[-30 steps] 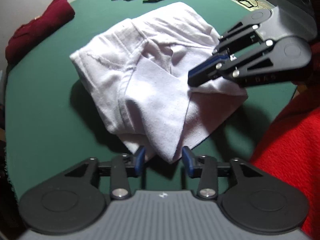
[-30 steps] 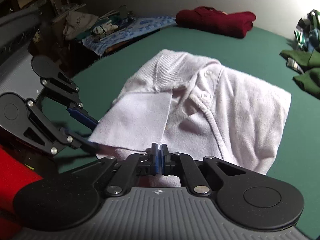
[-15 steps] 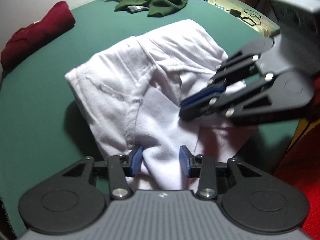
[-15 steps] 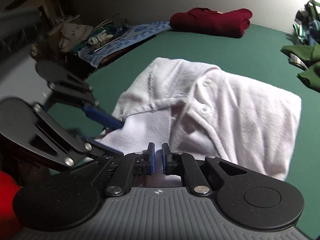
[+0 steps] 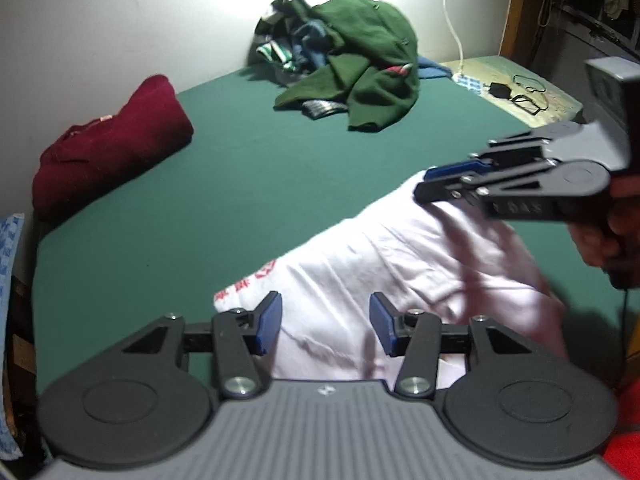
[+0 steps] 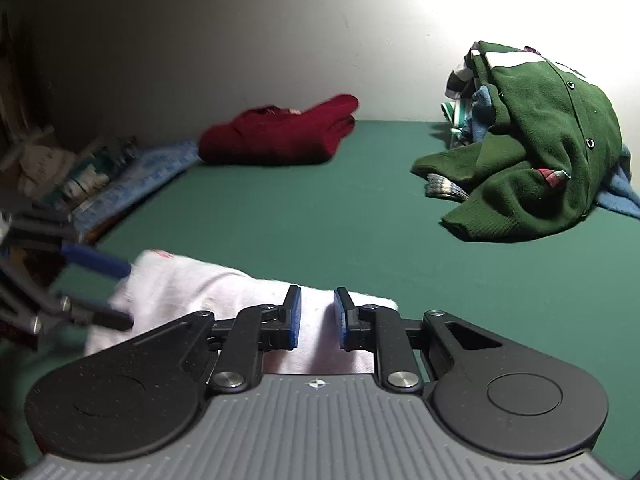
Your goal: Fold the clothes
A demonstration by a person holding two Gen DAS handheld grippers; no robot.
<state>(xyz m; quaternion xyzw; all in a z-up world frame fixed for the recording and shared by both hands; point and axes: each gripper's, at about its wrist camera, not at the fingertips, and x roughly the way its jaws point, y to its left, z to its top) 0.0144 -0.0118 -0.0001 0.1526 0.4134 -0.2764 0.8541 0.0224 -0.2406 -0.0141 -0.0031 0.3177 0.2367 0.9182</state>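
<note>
On the left of the green tabletop [image 5: 248,184] a folded red sweater [image 5: 108,152] lies against the wall. Farther right at the back sits a loose heap of clothes [image 5: 344,68] with a green cardigan [image 6: 552,152] on top; the striped and blue pieces under it are mostly covered and hard to tell apart. No box or basket shows in either view.

The white shirt [image 5: 400,280] lies at the near edge of the tabletop, with red print at its left corner. Its near part is cut off behind the gripper bodies.

The left gripper [image 5: 325,326] hangs over the shirt with its jaws opening; cloth shows in the gap, but the blue pads [image 5: 268,322] do not press on it. The right gripper [image 6: 316,316] is also opening, with a narrower gap and nothing pinched. In the left view a hand [image 5: 604,240] holds it at the frame's right edge, partly cut off. The clutter left of the tabletop is blurred.
</note>
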